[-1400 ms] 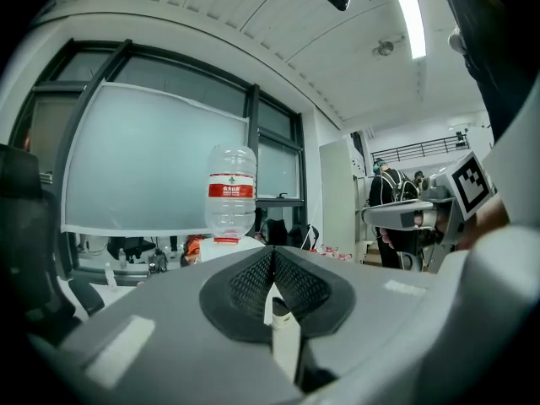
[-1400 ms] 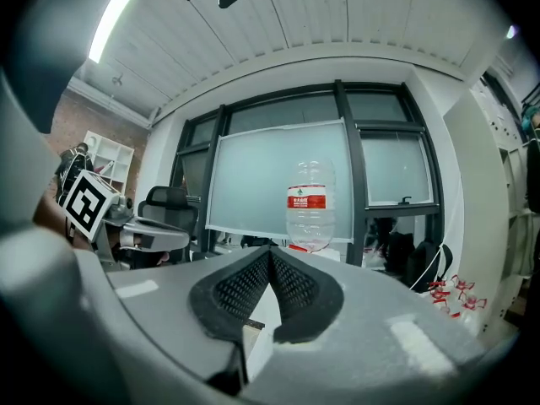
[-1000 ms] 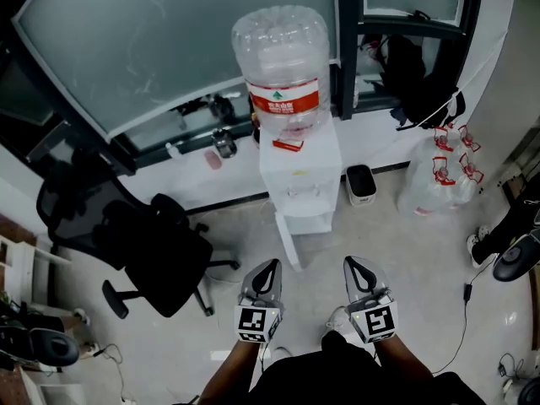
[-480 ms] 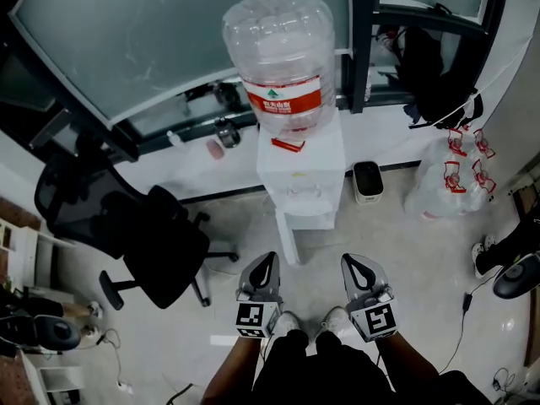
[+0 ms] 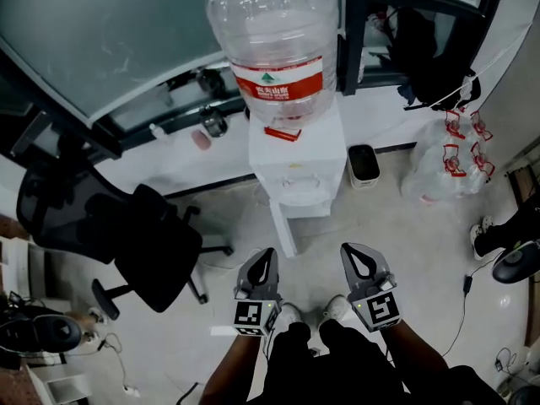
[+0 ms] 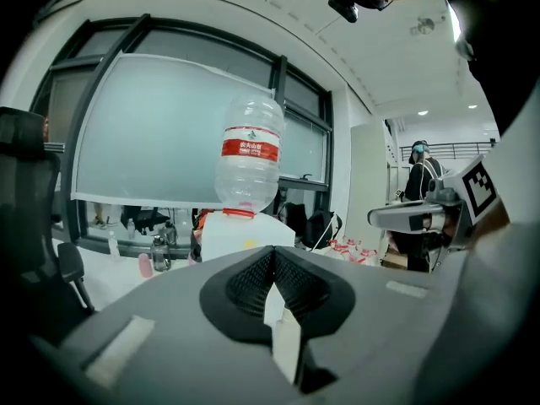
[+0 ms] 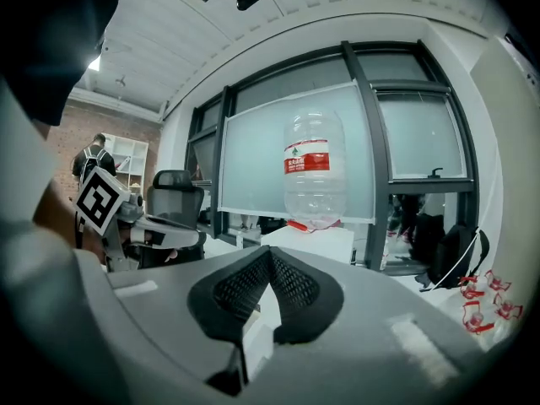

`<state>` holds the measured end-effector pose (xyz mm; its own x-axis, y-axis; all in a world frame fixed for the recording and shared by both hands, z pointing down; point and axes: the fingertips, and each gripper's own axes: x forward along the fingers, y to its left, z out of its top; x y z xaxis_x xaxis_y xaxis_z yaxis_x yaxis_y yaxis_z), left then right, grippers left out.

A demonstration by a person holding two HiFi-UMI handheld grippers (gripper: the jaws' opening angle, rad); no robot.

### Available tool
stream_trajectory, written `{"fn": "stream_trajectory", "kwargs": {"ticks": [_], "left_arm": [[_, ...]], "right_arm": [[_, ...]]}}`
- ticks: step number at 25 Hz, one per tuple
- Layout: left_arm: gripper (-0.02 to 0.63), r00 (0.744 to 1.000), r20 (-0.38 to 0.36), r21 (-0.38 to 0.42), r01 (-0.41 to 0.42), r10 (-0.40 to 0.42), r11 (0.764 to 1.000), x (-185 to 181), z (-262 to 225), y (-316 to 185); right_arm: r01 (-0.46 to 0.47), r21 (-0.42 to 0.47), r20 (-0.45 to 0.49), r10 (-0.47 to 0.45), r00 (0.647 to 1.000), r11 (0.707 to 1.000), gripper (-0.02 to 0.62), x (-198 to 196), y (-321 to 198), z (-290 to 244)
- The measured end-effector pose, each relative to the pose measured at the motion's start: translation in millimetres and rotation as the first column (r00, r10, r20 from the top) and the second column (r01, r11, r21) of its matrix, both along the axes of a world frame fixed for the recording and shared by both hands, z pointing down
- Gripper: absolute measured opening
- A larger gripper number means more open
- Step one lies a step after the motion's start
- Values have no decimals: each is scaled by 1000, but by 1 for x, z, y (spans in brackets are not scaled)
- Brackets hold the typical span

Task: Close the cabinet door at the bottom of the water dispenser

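In the head view the white water dispenser [image 5: 297, 163] stands against the glass wall, with a large clear bottle [image 5: 274, 45] on top. Its bottom cabinet door [image 5: 282, 228] hangs open, swung out toward me on the left side. My left gripper [image 5: 267, 256] is shut and empty, just in front of the door's free edge. My right gripper [image 5: 353, 252] is also shut and empty, to the right of the cabinet front. The left gripper view shows the bottle [image 6: 247, 154] and dispenser top [image 6: 240, 230] beyond the shut jaws. The right gripper view shows the bottle [image 7: 314, 167] likewise.
A black office chair [image 5: 139, 243] stands left of the dispenser. A small black bin [image 5: 364, 165] and bags of bottles [image 5: 443, 171] sit to its right. A backpack [image 5: 426, 53] rests on the sill. A cable [image 5: 462, 310] runs over the floor at right.
The head view has drawn closer to the dispenser, which now sits larger and higher in frame. Both grippers stay side by side and shut.
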<state>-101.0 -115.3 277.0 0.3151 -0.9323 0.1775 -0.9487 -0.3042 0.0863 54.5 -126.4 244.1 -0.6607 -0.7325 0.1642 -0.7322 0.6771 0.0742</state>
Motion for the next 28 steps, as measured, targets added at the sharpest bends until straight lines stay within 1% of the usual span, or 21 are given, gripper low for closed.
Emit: {"fn": "stream_trajectory", "kwargs": {"ticks": [3,6,9,11,15,17,20,22,25,28], "left_arm": [[17,1000,8,-3,-2,2,1000,-5,32,-6],[17,1000,26,1,2,-2,1000,-8,76,-10],[17,999,36,-3,17,-17,1000,-16,139,-15],[17,999,35,-14,16,-15,1000,-22,187,-18],[17,999,21,-21,37,-37,999,-33,272,-27],[17,998,23,-16,52,-52,998,-38,310,-33],[17,998,19,16,66,-66,998,-45,362,-38],[17,997,3,32,78,-78,996,-51,393,-39],[17,995,-31,44,91,-90,995,-55,433,-33],[17,996,-23,67,90,-89,994,-55,460,-29]], "right_arm": [[16,8,-17,-16,1000,1000,3,-12,-8,27],[-2,-3,-9,2,1000,1000,3,-16,-18,76],[-40,-5,18,40,999,999,3,-15,-31,137],[-45,-12,28,45,999,999,3,-20,-37,181],[-9,-14,-23,9,1000,1000,3,-28,-45,273],[-1,1,-28,1,1000,1000,3,-32,-51,309],[10,37,-41,-9,999,999,3,-36,-58,355],[18,66,-39,-16,999,998,3,-40,-61,383],[24,111,-30,-21,999,994,3,-44,-59,421],[22,134,-39,-17,999,991,3,-45,-61,451]]}}
